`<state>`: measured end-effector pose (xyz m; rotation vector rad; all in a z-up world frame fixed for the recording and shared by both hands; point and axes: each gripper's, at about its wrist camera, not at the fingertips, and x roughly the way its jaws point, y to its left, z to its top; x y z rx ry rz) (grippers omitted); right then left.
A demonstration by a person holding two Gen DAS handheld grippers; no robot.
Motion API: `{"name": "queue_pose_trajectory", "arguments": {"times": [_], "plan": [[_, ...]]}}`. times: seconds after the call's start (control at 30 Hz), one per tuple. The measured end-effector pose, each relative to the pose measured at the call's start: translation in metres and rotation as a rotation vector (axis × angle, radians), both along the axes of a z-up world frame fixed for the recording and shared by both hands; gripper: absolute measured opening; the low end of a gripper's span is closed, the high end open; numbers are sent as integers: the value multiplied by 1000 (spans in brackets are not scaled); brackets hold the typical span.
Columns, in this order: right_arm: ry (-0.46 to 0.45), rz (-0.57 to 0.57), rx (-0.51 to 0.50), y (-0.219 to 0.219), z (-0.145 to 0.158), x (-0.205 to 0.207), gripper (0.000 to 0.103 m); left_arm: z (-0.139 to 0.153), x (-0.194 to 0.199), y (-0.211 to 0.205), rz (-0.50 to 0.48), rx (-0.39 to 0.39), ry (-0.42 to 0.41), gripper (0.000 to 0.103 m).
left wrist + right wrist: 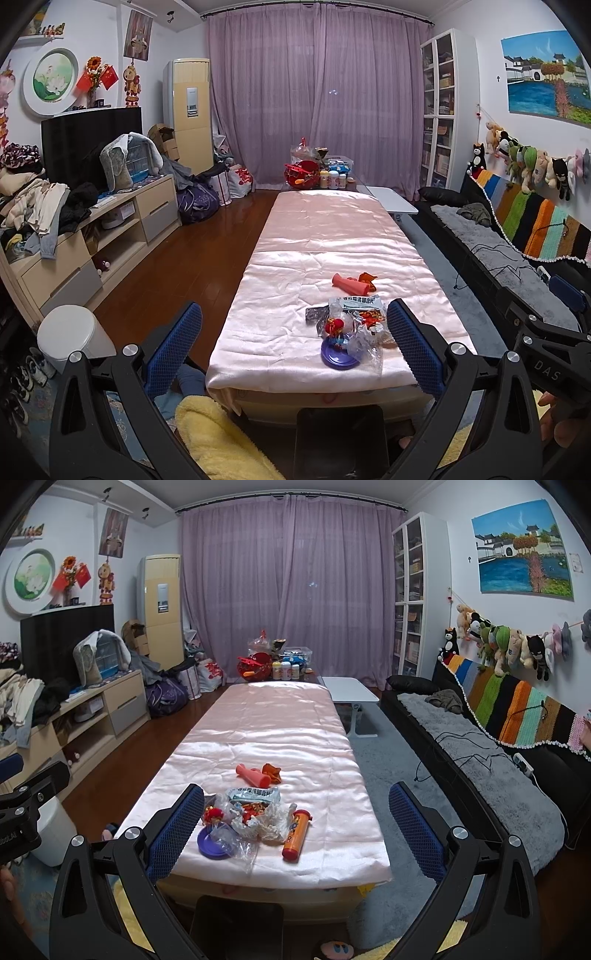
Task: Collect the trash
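A heap of trash lies at the near end of the long table with a pink cloth (332,236) (273,716): a purple lid (339,355) (210,843), crumpled clear plastic (364,345) (271,821), a white printed wrapper (360,302) (253,794), a red ornament (334,326) (213,816) and an orange tube (296,833). Farther back lie a coral-pink tube (351,282) (253,774) and an orange scrap (367,277) (271,770). My left gripper (295,347) and right gripper (295,830) hover open before the table's near edge, holding nothing.
A white bin (74,336) (51,830) stands on the floor left of the table. Bottles and a red basket (303,173) crowd the far end. A TV cabinet (110,229) with clothes runs along the left, a black sofa (498,757) along the right. Yellow fleece (218,439) lies below.
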<state>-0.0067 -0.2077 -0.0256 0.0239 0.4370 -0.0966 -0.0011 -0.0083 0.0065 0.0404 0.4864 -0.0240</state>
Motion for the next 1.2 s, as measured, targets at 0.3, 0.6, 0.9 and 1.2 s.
{"name": "queue_pose_trajectory", "arguments": {"times": [0.3,0.6,0.9,1.2], "plan": [[0,-2,21,-3,-4,2,100,-4,5,-4,-4,-12,4,95],[5,-2,56,-10,-5,8,100,-6,16,-7,18,-13,8,95],[46,-7,89,-22,-26,35,100,-27,46,2,9,-19,46,95],[178,-35,92,-37,-73,78,100,-81,92,0,-1,30,165,95]]}}
